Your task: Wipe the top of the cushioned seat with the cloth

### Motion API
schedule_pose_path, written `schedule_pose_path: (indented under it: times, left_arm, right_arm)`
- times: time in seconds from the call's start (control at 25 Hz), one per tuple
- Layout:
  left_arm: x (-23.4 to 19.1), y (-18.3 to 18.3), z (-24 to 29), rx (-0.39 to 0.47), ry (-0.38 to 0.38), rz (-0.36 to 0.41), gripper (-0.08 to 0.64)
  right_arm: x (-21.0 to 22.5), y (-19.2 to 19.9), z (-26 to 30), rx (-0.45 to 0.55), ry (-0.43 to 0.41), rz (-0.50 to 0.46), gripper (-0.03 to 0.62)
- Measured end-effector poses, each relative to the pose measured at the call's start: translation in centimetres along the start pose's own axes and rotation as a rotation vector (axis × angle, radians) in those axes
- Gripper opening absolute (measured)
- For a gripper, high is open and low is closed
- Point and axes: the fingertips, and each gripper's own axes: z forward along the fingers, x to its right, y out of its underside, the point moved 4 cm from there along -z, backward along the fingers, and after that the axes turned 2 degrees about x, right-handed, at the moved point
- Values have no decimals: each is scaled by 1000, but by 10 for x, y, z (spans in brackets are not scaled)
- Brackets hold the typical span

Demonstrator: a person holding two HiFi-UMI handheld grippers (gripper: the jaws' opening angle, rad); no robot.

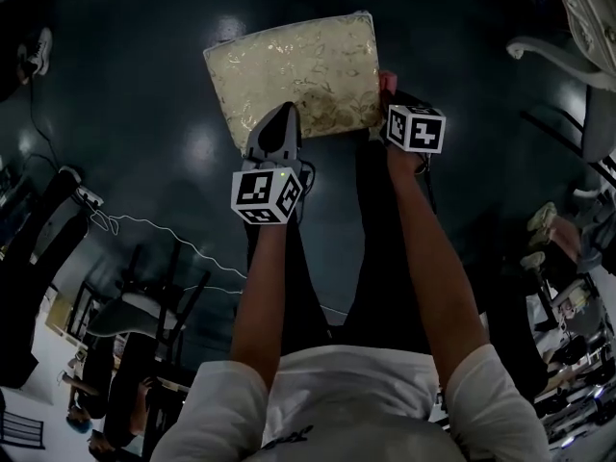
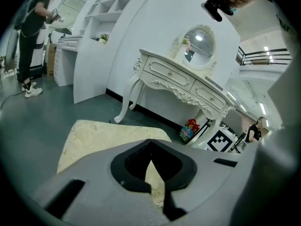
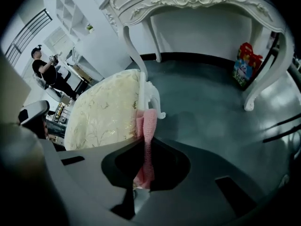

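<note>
The cushioned seat [image 1: 298, 65] has a cream top with a gold leaf pattern and stands on the dark floor ahead of me. It also fills the near ground of the left gripper view, seat [image 2: 103, 135], and lies left of centre in the right gripper view, seat [image 3: 103, 112]. My left gripper [image 1: 280, 114] hangs over the seat's near left edge, its jaws closed to a point with nothing in them [image 2: 150, 157]. My right gripper [image 1: 390, 101] is at the seat's near right corner, shut on a pink cloth [image 1: 387, 83]. The cloth [image 3: 146, 126] hangs as a folded strip between the jaws [image 3: 143, 142].
A white carved dressing table [image 2: 183, 79] with an oval mirror stands beyond the seat, its legs [image 3: 263, 79] close by. A colourful bag [image 3: 243, 65] sits under it. A person [image 2: 30, 27] stands far left. A cable [image 1: 164, 229] crosses the floor; chairs [image 1: 577, 27] are at the right.
</note>
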Motion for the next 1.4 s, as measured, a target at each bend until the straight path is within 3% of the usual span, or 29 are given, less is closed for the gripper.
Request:
schedule_pose_path:
  times: [0.12,0.24,0.44,0.68,0.84,1.04,1.4]
  left_arm:
    - [-6,-7,-6,7,2,4,7]
    - [-17,-14,-16,22,-5,1,7]
    - [-60,-23,-50,45,-57,-28,7]
    - [-134,-30,-87,53,-119,-47,7]
    - [-175,-38,-108,67,-170,-51,8]
    - [-201,-44,-118,82,-186,-56,8]
    - [-178,-40,-103,80,-157,-61,8]
  right_arm:
    - [-4,-7,-11,27,1,30,23]
    - [-36,-16,-35,99,-29,22,23]
    - [-140,4,-33,102,-186,50,23]
    - [-282,34,16,48,-400,2,23]
    - [-349,57,52,-35,-449,-51,23]
    - [-359,71,82,-129,-344,-80,23]
    - [-326,76,64,-103,-333,-51,23]
